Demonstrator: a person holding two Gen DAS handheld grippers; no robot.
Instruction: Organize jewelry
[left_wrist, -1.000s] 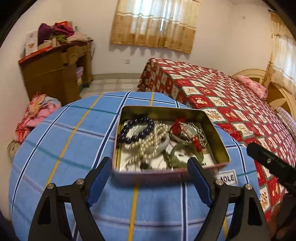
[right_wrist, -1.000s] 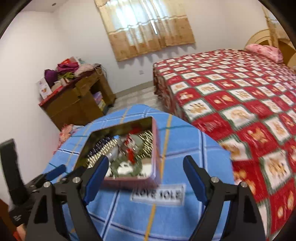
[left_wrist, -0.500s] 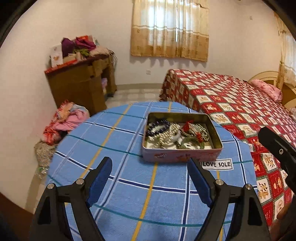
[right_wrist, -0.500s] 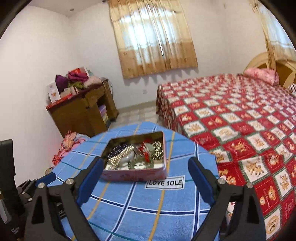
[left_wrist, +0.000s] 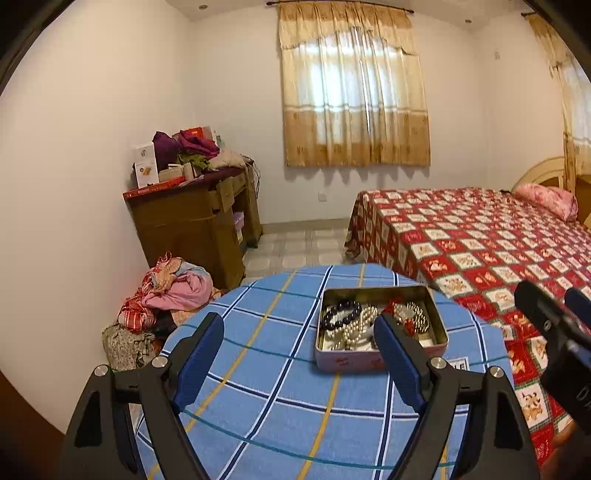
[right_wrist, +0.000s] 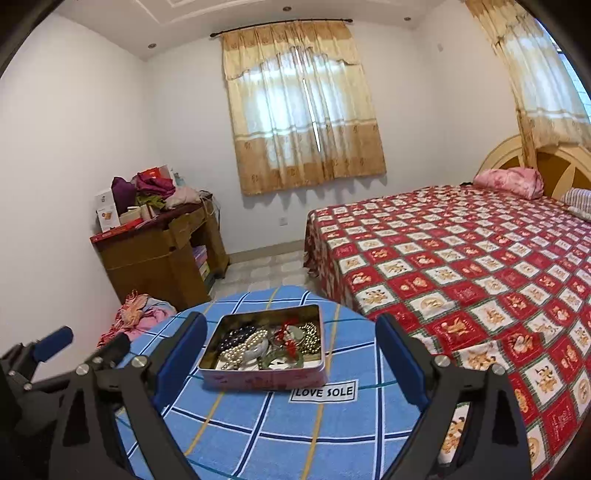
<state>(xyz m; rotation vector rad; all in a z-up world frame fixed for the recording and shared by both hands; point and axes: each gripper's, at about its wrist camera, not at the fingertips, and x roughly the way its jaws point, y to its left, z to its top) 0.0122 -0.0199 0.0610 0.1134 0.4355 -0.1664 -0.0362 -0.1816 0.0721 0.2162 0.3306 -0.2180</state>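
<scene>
A pink open tin (left_wrist: 354, 360) (right_wrist: 258, 378) sits on a round table under a blue plaid cloth (left_wrist: 258, 387) (right_wrist: 295, 424). Inside lie a dark bead bracelet (left_wrist: 341, 313) (right_wrist: 236, 336), a pearl strand (left_wrist: 356, 325) (right_wrist: 243, 347), red-trimmed pieces (right_wrist: 288, 334) and gold beads (left_wrist: 419, 317) (right_wrist: 312, 338). My left gripper (left_wrist: 301, 350) hangs open above the cloth, short of the tin, with nothing between its blue pads. My right gripper (right_wrist: 291, 349) also stands open and empty, back from the tin. Each gripper shows at the edge of the other's view.
A bed with a red patterned cover (left_wrist: 480, 240) (right_wrist: 461, 266) stands right of the table. A wooden desk piled with clothes and boxes (left_wrist: 192, 218) (right_wrist: 159, 251) is at the back left wall. A heap of clothes (left_wrist: 166, 295) (right_wrist: 136, 314) lies on the floor.
Both grippers have drawn back and risen from the tin, so it looks smaller and farther. The right gripper's jaws widened a little. The tin and jewelry stayed put.
</scene>
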